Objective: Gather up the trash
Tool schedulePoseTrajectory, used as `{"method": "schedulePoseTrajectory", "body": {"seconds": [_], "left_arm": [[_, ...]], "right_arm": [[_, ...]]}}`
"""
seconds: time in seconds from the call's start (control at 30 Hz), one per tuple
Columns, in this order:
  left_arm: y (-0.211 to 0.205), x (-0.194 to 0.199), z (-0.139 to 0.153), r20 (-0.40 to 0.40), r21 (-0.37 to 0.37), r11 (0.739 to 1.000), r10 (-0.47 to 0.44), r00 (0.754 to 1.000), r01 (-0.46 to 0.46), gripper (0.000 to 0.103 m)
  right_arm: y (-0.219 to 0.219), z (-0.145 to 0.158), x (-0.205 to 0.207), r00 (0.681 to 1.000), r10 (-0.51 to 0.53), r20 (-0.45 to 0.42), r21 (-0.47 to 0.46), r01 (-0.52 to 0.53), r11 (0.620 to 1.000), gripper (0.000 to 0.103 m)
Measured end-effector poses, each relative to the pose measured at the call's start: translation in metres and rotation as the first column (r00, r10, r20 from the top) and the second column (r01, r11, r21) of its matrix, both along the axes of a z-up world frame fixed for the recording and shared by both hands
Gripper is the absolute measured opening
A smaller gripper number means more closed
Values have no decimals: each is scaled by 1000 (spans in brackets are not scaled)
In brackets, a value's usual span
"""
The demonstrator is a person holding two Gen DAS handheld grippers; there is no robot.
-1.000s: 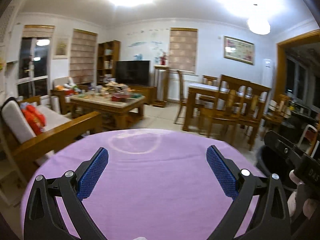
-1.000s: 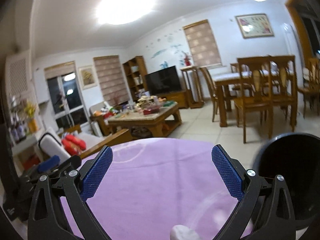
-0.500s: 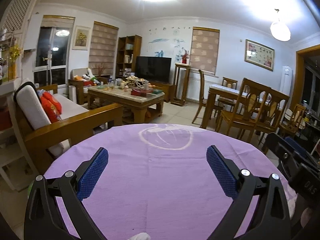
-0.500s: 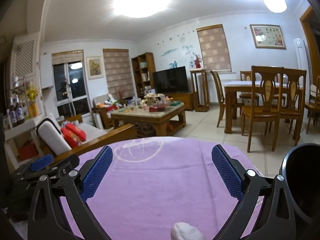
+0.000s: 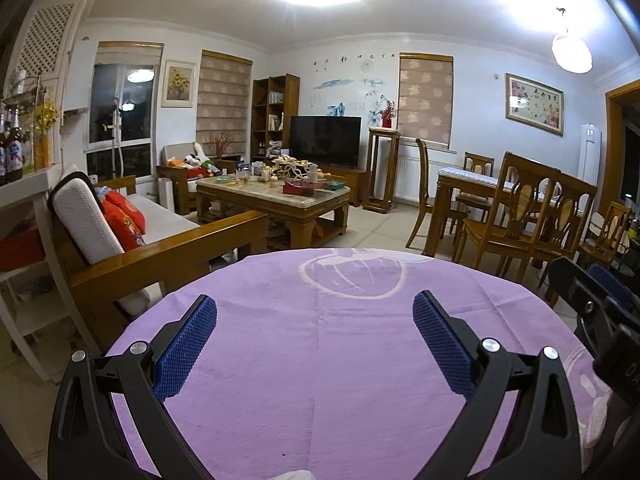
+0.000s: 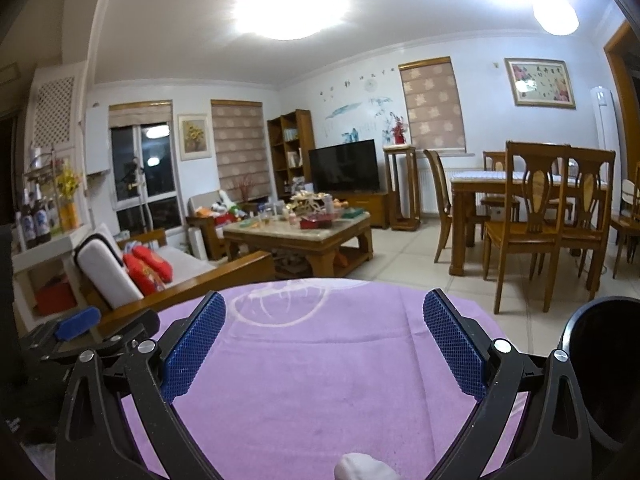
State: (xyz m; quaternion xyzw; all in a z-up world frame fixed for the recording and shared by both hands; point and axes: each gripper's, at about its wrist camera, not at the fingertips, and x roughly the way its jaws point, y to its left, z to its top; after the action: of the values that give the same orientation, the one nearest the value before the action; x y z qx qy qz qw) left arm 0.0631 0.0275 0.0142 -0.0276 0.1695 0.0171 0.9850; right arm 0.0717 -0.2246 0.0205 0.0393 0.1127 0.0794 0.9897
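Home living-dining room: wooden sofa (image 5: 160, 248), cluttered coffee table (image 5: 280, 200), television (image 5: 325, 136), dining table (image 6: 492, 184) with chairs.

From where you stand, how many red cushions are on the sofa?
2: near cushion and far cushion overlap, leaning by the sofa white backrest. Others may be hidden.

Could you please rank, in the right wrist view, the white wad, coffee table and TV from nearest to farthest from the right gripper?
Measured from the right gripper, whose jaws are open:
1. White wad: on the purple cloth, at the bottom edge between the fingers.
2. Coffee table: across the floor, centre.
3. TV: against the far wall, behind that table.
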Motion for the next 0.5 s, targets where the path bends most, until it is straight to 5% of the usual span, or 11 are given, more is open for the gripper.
{"method": "schedulePoseTrajectory", "body": {"seconds": [0.5], "left_arm": [[-1,0,0,-14,13,1000,14,1000,-14,98]], "right_arm": [[-4,3,-5,1000,0,-4,34,0,999,98]]}}
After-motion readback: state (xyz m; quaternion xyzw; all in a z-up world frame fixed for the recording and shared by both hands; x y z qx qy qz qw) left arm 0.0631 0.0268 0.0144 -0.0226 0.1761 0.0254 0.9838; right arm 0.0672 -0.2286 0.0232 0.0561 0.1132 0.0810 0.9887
